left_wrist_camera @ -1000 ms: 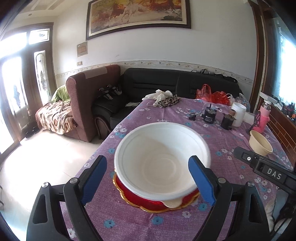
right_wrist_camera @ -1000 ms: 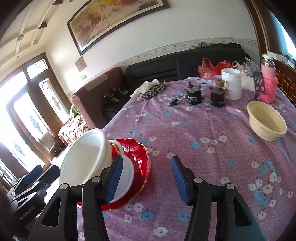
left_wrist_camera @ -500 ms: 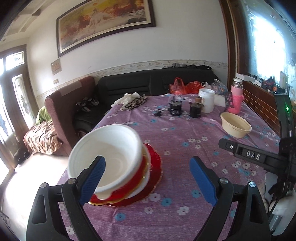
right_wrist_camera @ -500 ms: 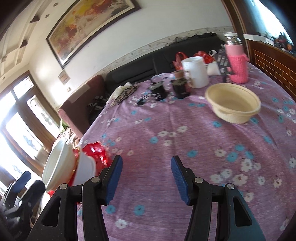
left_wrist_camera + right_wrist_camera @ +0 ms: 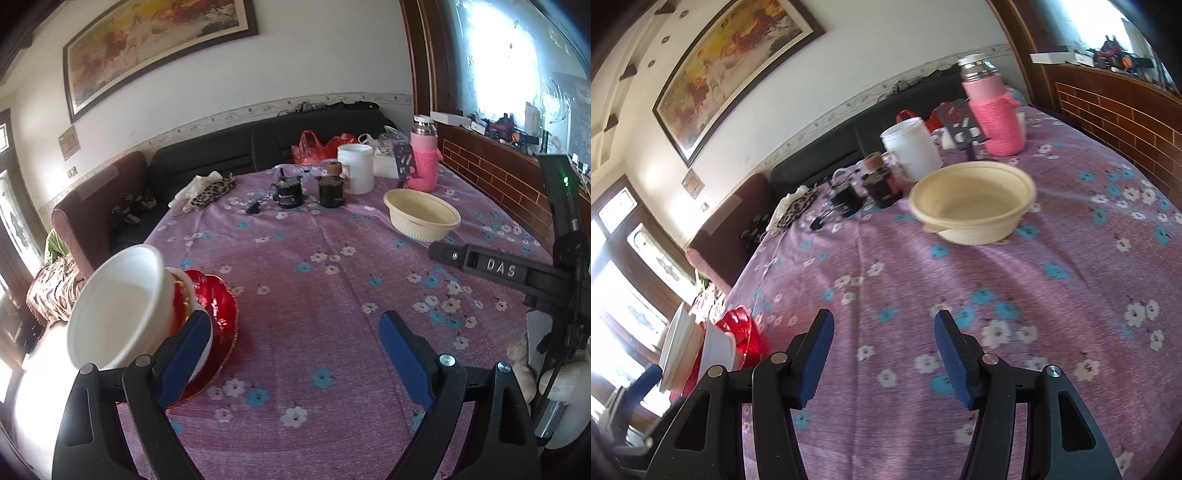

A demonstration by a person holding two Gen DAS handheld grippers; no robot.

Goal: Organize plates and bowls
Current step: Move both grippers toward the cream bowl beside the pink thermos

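Note:
A white bowl (image 5: 118, 306) tops a stack with a red plate (image 5: 218, 306) at the table's near left edge; the stack also shows in the right wrist view (image 5: 701, 347). A cream bowl (image 5: 421, 218) stands alone at the far right of the table, and ahead of my right gripper (image 5: 971, 203). My left gripper (image 5: 290, 354) is open and empty, just right of the stack. My right gripper (image 5: 882, 350) is open and empty over bare cloth, well short of the cream bowl.
The table wears a purple flowered cloth (image 5: 314, 295). At the far end stand a pink flask (image 5: 423, 162), a white tub (image 5: 354, 168) and two dark jars (image 5: 310, 188). The right gripper's body (image 5: 498, 269) crosses the left view. A brick-patterned ledge (image 5: 1115, 107) runs along the right.
My left gripper has swung right, off the stack, which now sits at its left finger. My right gripper has turned right toward the cream bowl, which now looms larger ahead.

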